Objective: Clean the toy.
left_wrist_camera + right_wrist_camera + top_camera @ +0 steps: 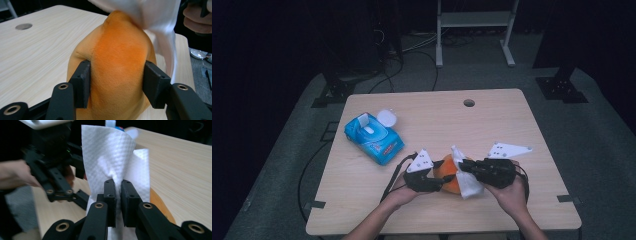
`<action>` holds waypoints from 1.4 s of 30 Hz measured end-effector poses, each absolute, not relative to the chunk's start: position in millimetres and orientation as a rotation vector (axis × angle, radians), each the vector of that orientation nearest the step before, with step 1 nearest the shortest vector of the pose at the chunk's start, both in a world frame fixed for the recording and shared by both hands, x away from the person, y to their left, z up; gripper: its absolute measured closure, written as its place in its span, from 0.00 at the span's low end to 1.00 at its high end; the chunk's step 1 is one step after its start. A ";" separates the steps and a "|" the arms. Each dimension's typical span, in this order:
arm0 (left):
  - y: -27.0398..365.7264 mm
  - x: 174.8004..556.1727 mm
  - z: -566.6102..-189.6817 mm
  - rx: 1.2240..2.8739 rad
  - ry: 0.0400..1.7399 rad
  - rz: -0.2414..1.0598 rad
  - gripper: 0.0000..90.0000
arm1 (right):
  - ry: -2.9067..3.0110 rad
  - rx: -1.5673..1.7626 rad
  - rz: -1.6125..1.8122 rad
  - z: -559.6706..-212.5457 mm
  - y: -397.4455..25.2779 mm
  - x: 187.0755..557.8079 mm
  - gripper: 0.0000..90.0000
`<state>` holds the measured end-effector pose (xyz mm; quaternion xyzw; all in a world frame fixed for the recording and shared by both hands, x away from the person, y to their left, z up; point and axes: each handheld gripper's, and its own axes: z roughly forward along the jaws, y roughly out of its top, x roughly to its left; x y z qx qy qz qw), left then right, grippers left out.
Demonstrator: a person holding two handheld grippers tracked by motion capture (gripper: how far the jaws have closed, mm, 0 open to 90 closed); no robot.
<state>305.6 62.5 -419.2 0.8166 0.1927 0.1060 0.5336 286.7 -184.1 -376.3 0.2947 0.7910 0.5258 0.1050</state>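
**Plush toy gets a wipe-down**

Low centre of the high view: the left gripper (438, 183) clamps a soft orange plush toy (117, 65), jaws wide apart on its sides. The right gripper (118, 195), jaws nearly closed, pinches a white embossed paper wipe (110, 152). Best practice looks like light strokes against a steady hold

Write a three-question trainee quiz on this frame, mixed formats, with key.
1. True or false: the left gripper has its jaws pressed into the soft orange plush toy.
2. What does the right gripper pinch? A) white paper wipe B) a cable C) a lid
3. Fill in: the blue wipes pack lies with its round white flap ____.

Key: 1 true; 2 A; 3 open.
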 end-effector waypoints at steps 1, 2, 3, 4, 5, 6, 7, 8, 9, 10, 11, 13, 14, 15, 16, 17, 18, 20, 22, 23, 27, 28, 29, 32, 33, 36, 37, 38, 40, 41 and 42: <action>62.1 305.9 -419.5 1.951 0.453 0.256 0.48 | 2.333 0.871 1.506 -378.0 -183.1 287.3 0.92; 62.2 307.0 -420.6 1.939 0.453 0.250 0.45 | 2.338 0.884 1.476 -381.3 -184.4 288.6 0.92; 63.6 307.8 -420.9 1.925 0.449 0.238 0.41 | 2.341 0.915 1.478 -386.3 -188.6 290.8 0.92; 65.3 308.9 -421.0 1.910 0.437 0.229 0.37 | 2.340 0.939 1.477 -390.2 -192.6 292.1 0.92; 66.7 309.9 -420.8 1.901 0.427 0.225 0.34 | 2.336 0.956 1.479 -393.8 -196.9 293.0 0.92; 68.3 311.7 -420.6 1.890 0.418 0.223 0.30 | 2.335 0.971 1.490 -396.0 -200.4 293.2 0.92; 68.7 313.1 -421.2 1.882 0.414 0.226 0.25 | 2.334 0.989 1.509 -398.8 -205.9 292.9 0.92; 68.9 314.5 -421.9 1.886 0.412 0.229 0.22 | 2.333 0.998 1.508 -400.0 -209.7 292.0 0.92; 68.5 317.1 -424.2 1.895 0.415 0.223 0.20 | 2.328 1.002 1.505 -400.6 -212.6 291.6 0.92; 67.8 319.3 -426.9 1.894 0.415 0.207 0.17 | 2.319 1.013 1.506 -401.1 -217.7 290.9 0.92; 67.2 320.9 -429.0 1.897 0.408 0.196 0.15 | 2.317 1.027 1.507 -401.5 -221.8 290.3 0.92; 63.1 324.4 -435.4 1.897 0.399 0.164 0.12 | 2.316 1.042 1.515 -403.2 -228.8 290.1 0.92; 60.4 325.9 -438.6 1.897 0.389 0.150 0.12 | 2.321 1.051 1.532 -404.6 -232.4 290.1 0.92; 57.4 327.4 -441.9 1.905 0.370 0.140 0.11 | 2.331 1.061 1.548 -406.1 -235.6 290.2 0.92; 53.7 328.8 -445.4 1.912 0.356 0.128 0.10 | 2.337 1.062 1.559 -407.6 -237.9 290.4 0.92; 50.6 330.2 -447.9 1.916 0.345 0.118 0.09 | 2.345 1.066 1.562 -408.4 -239.9 290.5 0.92; 48.3 331.4 -449.5 1.909 0.342 0.113 0.10 | 2.347 1.073 1.560 -408.8 -241.3 290.3 0.92; 45.3 331.8 -448.8 1.900 0.346 0.100 0.16 | 2.339 1.084 1.553 -409.4 -244.1 290.6 0.92; 43.9 328.6 -441.9 1.926 0.350 0.125 0.33 | 2.328 1.099 1.566 -409.5 -246.7 292.5 0.92; 43.4 326.6 -436.6 1.951 0.352 0.134 0.40 | 2.325 1.103 1.570 -408.5 -246.9 293.0 0.92; 50.0 315.5 -415.9 1.956 0.315 0.227 0.44 | 2.331 1.039 1.543 -397.4 -240.2 290.1 0.92; 53.7 314.4 -412.1 1.955 0.313 0.235 0.45 | 2.339 1.032 1.540 -397.0 -238.8 290.3 0.92; 57.2 313.1 -410.2 1.960 0.310 0.243 0.45 | 2.353 1.029 1.546 -397.9 -236.6 291.4 0.92; 65.1 311.5 -416.8 1.978 0.341 0.261 0.44 | 2.372 1.023 1.530 -403.8 -227.0 294.1 0.92; 68.1 311.4 -420.0 1.961 0.359 0.246 0.44 | 2.374 1.011 1.526 -404.0 -222.3 293.0 0.92; 72.0 312.7 -427.0 1.923 0.404 0.226 0.44 | 2.385 0.895 1.559 -395.2 -206.3 285.5 0.92; 71.3 312.7 -427.6 1.917 0.414 0.229 0.43 | 2.392 0.848 1.575 -391.3 -199.6 282.8 0.92; 70.3 312.5 -427.8 1.914 0.420 0.229 0.42 | 2.400 0.807 1.557 -388.2 -192.1 280.4 0.91; 69.1 311.3 -429.0 1.914 0.417 0.235 0.42 | 2.419 0.756 1.502 -387.3 -180.0 278.9 0.91; 69.4 311.1 -429.8 1.916 0.419 0.239 0.42 | 2.415 0.756 1.470 -389.1 -177.6 279.9 0.92; 70.2 311.3 -430.8 1.913 0.425 0.239 0.42 | 2.406 0.763 1.467 -391.7 -178.7 282.4 0.92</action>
